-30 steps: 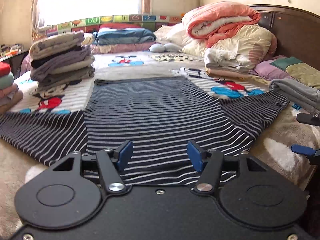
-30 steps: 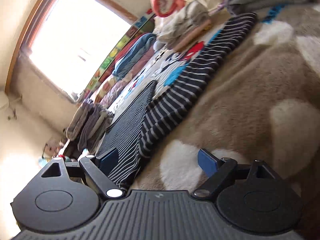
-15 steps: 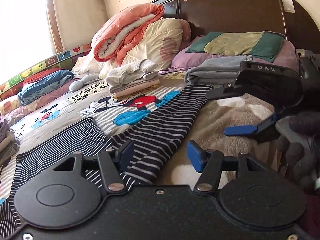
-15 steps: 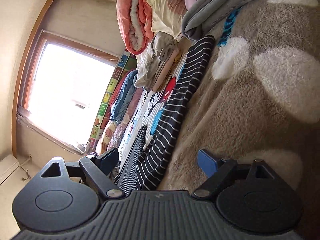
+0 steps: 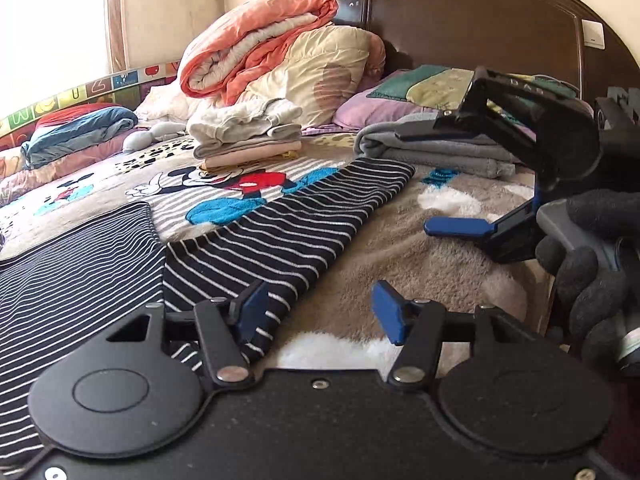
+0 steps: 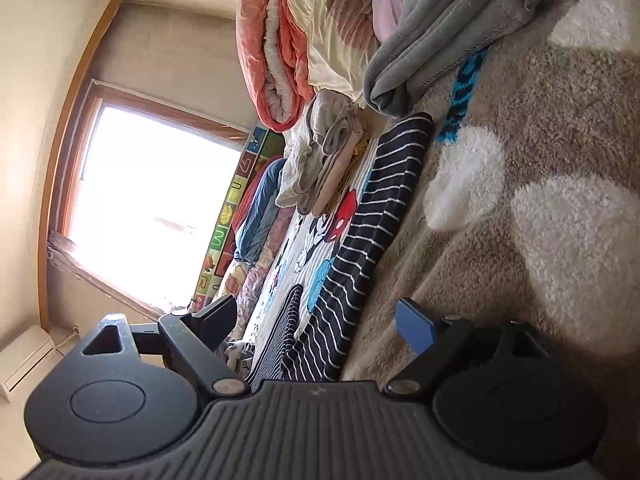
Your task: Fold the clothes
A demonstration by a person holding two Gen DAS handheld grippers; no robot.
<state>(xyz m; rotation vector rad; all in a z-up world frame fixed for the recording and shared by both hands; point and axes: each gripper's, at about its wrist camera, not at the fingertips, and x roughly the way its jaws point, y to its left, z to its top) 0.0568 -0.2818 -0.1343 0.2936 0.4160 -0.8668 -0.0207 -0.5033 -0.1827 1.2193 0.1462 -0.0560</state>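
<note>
Left gripper point(image 5: 320, 312) hovering low over the bed point(image 5: 420, 248), jaws parted, nothing pinched between them. Blue left pad point(image 5: 250, 316) sitting right at the near edge of the striped sleeve point(image 5: 288, 224), right pad over bare beige blanket; so the sleeve's hem lying just inside the left jaw, not yet gripped. Shirt body point(image 5: 72, 280) spreading flat off to the left, sleeve running away diagonally toward the folded grey blanket point(image 5: 420, 144) — laid out flat, probably so the sleeve can be swung in over the body.

Moving right: right gripper point(image 5: 472, 184) hanging beside it in a gloved hand point(image 5: 592, 260), rolled on its side, jaws gaping wide and empty, one blue finger point(image 5: 456, 227) level just above the blanket. Turned sideways, likely for sliding one finger under the cloth. From its own camera, sleeve point(image 6: 372, 216) stretching ahead between the two jaws point(image 6: 320, 324), nearer the dark left one, fabric untouched.

Folded pile point(image 5: 244, 136) waiting further back, well clear of both grippers.
</note>
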